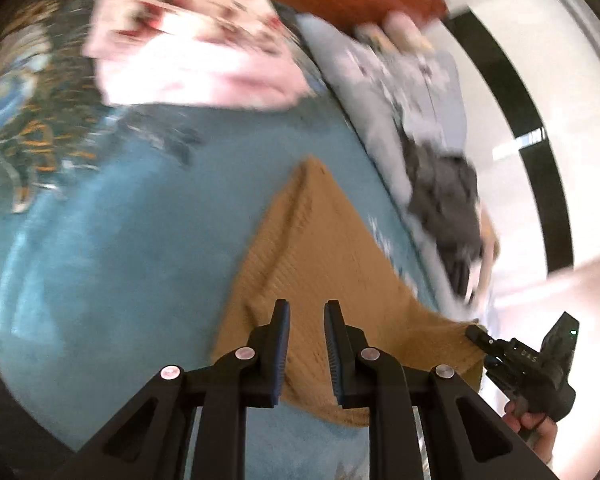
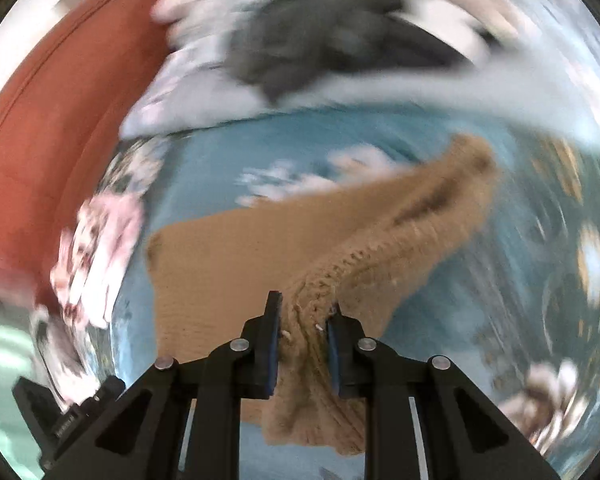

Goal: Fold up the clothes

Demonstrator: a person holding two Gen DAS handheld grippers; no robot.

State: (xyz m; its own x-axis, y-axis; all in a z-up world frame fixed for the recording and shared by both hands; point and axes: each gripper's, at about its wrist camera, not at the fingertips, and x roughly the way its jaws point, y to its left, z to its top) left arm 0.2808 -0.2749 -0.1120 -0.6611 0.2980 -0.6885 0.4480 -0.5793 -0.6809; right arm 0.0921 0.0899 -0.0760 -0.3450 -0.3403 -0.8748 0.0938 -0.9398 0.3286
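On the blue bedspread [image 1: 100, 240], a pink patterned garment [image 1: 188, 52] lies toward the far left. The left gripper [image 1: 307, 344] pinches the tan knit sweater [image 1: 320, 248], which drapes near the bed's right edge; the right gripper [image 2: 302, 344] clamps its bunched knit hem. A grey garment [image 1: 448, 196] lies at that edge.

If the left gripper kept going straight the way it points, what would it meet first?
Probably the tan knit garment, already between the left gripper fingers, with the blue bedspread beneath; blur leaves depth uncertain.
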